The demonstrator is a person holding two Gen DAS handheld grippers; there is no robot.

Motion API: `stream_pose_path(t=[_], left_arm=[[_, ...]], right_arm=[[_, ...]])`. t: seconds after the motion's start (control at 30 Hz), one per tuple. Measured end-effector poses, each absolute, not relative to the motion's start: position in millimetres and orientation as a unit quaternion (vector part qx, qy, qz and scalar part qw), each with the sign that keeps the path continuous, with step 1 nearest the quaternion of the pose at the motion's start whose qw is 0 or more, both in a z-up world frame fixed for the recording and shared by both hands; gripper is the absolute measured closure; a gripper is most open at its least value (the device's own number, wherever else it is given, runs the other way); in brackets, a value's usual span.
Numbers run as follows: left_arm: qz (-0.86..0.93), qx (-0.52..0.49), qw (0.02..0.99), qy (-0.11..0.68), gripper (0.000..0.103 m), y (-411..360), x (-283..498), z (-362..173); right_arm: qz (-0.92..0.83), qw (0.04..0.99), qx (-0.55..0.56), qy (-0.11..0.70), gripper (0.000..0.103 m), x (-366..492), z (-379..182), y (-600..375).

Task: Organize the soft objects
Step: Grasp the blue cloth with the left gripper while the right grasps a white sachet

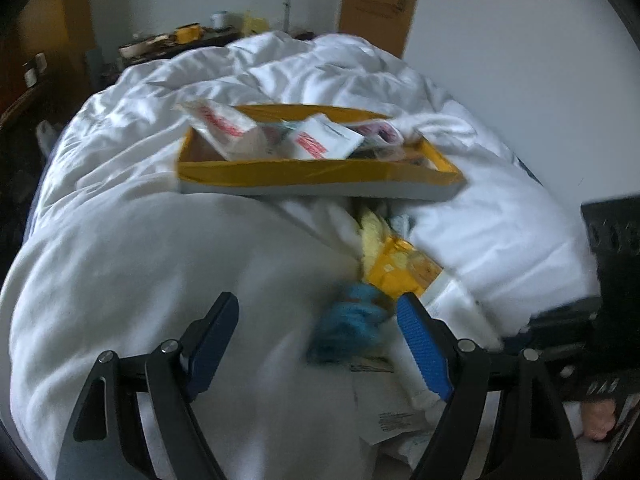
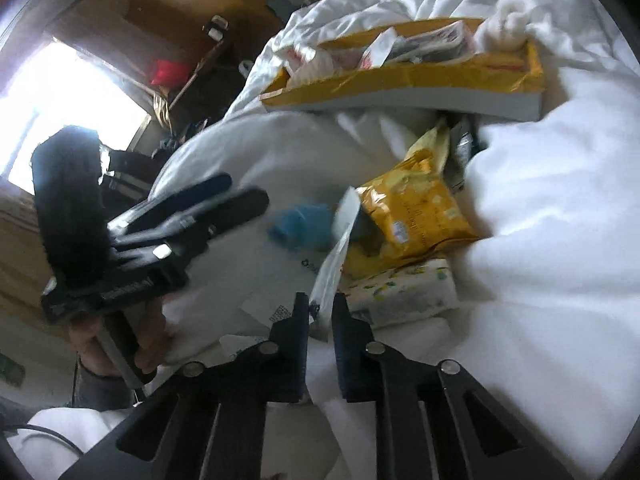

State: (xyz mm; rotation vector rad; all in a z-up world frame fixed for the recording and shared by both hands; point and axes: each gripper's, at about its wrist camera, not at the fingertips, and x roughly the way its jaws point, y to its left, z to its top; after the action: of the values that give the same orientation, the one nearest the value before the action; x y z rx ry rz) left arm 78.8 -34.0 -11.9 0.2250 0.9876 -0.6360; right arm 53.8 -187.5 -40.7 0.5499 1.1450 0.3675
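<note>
A pile of soft goods lies on a white duvet (image 1: 120, 260): a blurred blue soft thing (image 1: 348, 326) (image 2: 304, 222), a yellow packet (image 1: 404, 268) (image 2: 416, 216) and a patterned tissue pack (image 2: 404, 294). My left gripper (image 1: 316, 328) is open, its blue pads either side of the blue thing, just short of it. It shows from the side in the right wrist view (image 2: 240, 196). My right gripper (image 2: 320, 308) is shut on the edge of a white plastic bag (image 2: 332, 268) that stands up between its fingers.
A shallow yellow-taped box (image 1: 320, 176) (image 2: 420, 80) holding several packets lies farther up the bed. A rolled white cloth (image 2: 508, 20) sits at its far corner. A cluttered desk (image 1: 168, 40) and a cardboard panel (image 1: 380, 0) stand beyond the bed.
</note>
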Motion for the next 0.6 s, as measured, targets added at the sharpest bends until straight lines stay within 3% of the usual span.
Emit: stream_pose_path(t=[0.17,0.23,0.3,0.4,0.6], left_arm=[[-0.322,0.143,0.795,0.494,0.024,-59.8,85.2,-33.0],[-0.329,0.167,0.782,0.502,0.036,-73.1,86.6,-43.5],[-0.336,0.195,0.764,0.516,0.056,-87.3,86.5,-55.3],[-0.335,0.233,0.746,0.526,0.073,-98.1,82.9,-69.3],[-0.343,0.196,0.755,0.524,0.080,-77.4,75.7,-56.4]], right_arm=[[0.127,0.812,0.259,0.507,0.092,48.9,-22.9,-213.5],[0.109,0.825,0.252,0.495,0.092,47.9,-15.5,-222.8],[0.098,0.832,0.250,0.485,0.092,47.2,-10.6,-230.1],[0.094,0.833,0.262,0.477,0.092,46.3,-6.6,-237.4],[0.105,0.834,0.286,0.460,0.092,46.3,-4.9,-242.2]])
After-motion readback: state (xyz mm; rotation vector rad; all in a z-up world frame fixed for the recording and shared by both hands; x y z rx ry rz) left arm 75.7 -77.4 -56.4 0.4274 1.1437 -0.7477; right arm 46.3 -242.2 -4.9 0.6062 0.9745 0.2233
